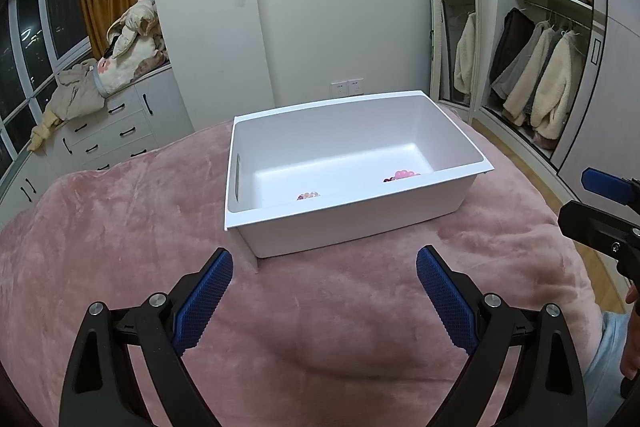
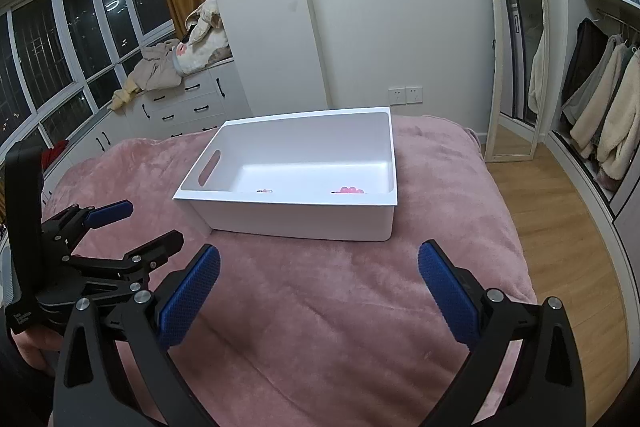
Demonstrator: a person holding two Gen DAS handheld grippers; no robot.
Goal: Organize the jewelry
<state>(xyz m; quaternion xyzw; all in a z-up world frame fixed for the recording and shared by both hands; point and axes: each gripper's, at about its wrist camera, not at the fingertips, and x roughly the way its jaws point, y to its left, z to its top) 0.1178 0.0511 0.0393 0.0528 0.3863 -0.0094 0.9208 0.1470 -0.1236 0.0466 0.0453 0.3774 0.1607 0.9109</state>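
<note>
A white plastic bin [image 1: 236, 183] [image 2: 288, 221] stands on the pink blanket. Inside it lie a pink bead bracelet [image 1: 404, 175] [image 2: 349, 190] at the right and a smaller pale bead bracelet [image 1: 308, 195] [image 2: 264, 191] nearer the left, both partly hidden by the bin's front wall. My left gripper [image 1: 324, 263] is open and empty, just in front of the bin; it also shows in the right wrist view [image 2: 144, 223]. My right gripper [image 2: 319, 261] is open and empty, in front of the bin; part of it shows at the left wrist view's right edge [image 1: 600, 203].
The pink blanket [image 1: 120, 247] [image 2: 320, 307] covers a bed. A white dresser [image 1: 116, 123] with piled clothes stands at back left by the windows. A mirror [image 2: 516, 39] and an open wardrobe [image 1: 540, 67] stand at right, wooden floor [image 2: 560, 227] beside the bed.
</note>
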